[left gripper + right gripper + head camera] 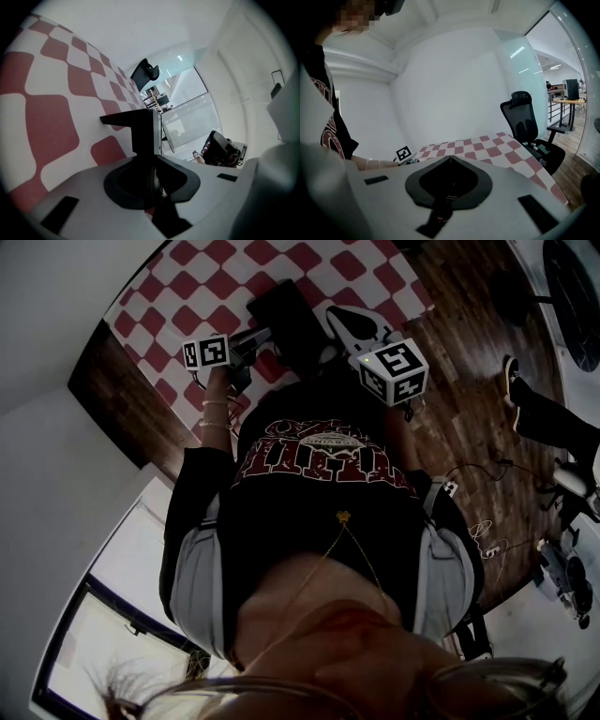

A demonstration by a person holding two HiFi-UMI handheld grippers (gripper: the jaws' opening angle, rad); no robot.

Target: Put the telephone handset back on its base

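Left gripper (155, 140) clamping telephone piece (140, 129), right gripper (450, 158) jaws together — table (394, 277) edge close

An office: swivel chair (524, 123), glass partitions (192, 112), desks (568, 100) beyond.

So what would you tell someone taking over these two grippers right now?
The left gripper is shut on a black slab, likely the handset, by the checked tablecloth.
The right gripper is shut, empty, beside it.
I cannot pick out the base in any view.
Done: handset gripped.
Left: find the base, seat the handset.
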